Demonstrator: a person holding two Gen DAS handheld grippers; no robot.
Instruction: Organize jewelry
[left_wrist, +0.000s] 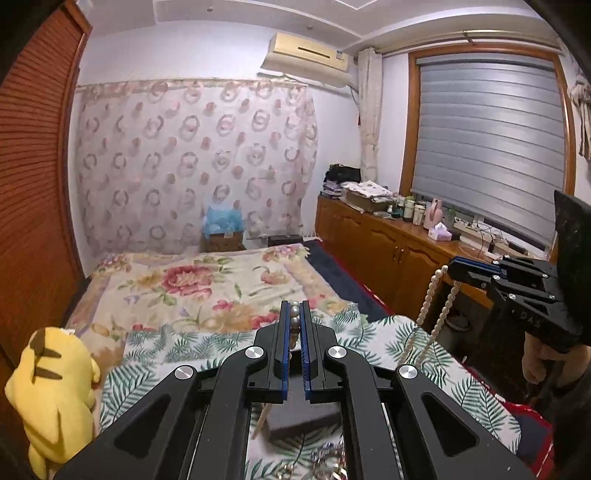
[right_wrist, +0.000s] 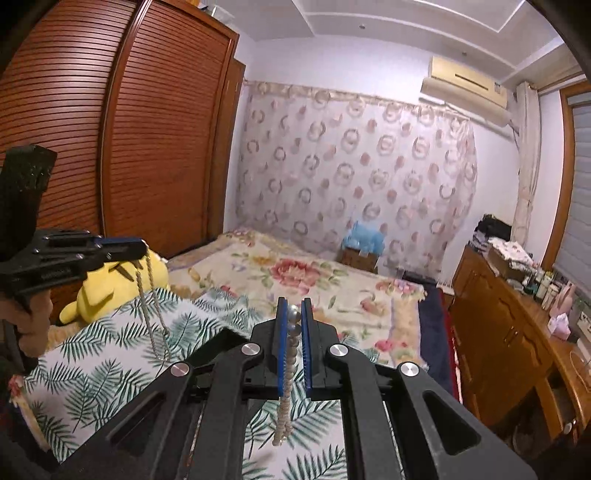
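Above bed (left_wrist: 207, 291), each hand-held gripper, left (left_wrist: 294, 314) and right (right_wrist: 294, 317), pinches necklace (right_wrist: 284, 417) end, likely keeping strand untangled.

Soft, even indoor light is filling both views; fisheye is bending edges, corners are vignetting dark, near foreground is blurring slightly.

Cream-white pearl necklace (left_wrist: 432, 314) beads sit between blue-padded black fingers of the left gripper (left_wrist: 294, 314) and right gripper (right_wrist: 294, 310). A yellow plush toy (left_wrist: 55, 387) has brown stripes. The cloth (right_wrist: 92, 369) is white with green fern leaves; the bedspread (left_wrist: 207, 284) is cream with red flowers. The wardrobe (right_wrist: 110, 129) is reddish-brown.
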